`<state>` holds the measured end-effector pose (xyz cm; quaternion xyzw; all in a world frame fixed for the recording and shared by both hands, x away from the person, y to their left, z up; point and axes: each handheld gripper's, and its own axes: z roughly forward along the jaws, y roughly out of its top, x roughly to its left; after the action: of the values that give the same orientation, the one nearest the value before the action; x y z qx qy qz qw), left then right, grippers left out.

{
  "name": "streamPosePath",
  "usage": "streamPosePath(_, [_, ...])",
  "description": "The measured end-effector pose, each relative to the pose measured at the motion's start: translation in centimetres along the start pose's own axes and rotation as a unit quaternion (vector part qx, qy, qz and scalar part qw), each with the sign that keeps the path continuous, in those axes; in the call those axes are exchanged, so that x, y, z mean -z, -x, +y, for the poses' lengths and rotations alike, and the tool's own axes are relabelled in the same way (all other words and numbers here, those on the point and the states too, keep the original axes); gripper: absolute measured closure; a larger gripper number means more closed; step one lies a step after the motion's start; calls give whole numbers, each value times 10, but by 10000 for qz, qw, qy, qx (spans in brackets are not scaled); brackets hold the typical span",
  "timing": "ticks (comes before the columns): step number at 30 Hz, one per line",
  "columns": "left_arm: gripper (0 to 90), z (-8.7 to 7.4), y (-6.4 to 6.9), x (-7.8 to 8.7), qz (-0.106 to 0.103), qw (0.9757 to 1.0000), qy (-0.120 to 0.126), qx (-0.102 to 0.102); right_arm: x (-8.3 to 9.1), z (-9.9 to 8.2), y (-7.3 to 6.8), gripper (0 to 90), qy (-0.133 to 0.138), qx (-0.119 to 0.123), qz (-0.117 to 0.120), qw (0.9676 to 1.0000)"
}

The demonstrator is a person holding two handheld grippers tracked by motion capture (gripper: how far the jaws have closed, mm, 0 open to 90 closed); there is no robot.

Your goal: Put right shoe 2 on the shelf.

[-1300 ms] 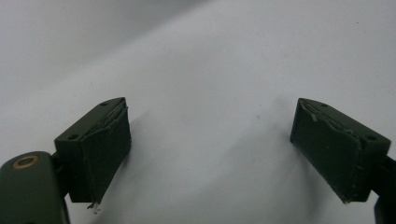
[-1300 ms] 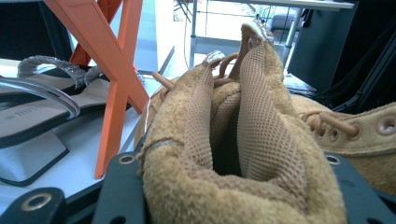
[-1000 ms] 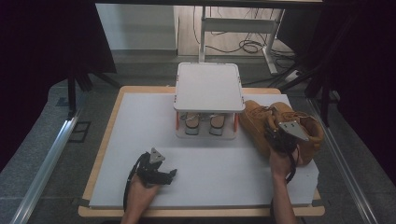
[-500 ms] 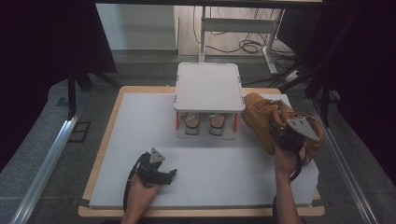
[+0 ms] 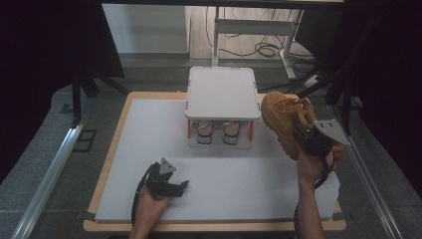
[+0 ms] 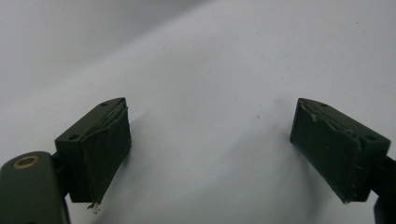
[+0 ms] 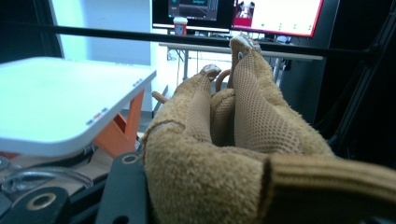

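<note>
— What is the right claw doing?
— It is clamping the tan boot by its heel end, holding it off the table, just right of the white two-tier rack.
— And the left claw?
— It is resting low on the white mat, jaws standing wide apart, gripping nothing.
— Anything under the rack?
— A pair of shoes is sitting on its lower tier.

Your high view is dim with black surroundings; the white desk stays evenly lit. Monitors glare, and the near boot blurs.
</note>
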<state>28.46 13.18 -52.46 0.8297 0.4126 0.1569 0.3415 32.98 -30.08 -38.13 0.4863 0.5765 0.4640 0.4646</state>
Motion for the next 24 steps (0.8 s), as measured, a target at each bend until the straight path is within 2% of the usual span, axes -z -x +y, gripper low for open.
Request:
streamPosePath(17, [122,0,0,0,-7,10000,-2,2,5,36,3,534,369,-9,-17,9993])
streamPosePath(24, [122,0,0,0,-2,10000,3,-5,7,45,3,536,473,5,-60,9989])
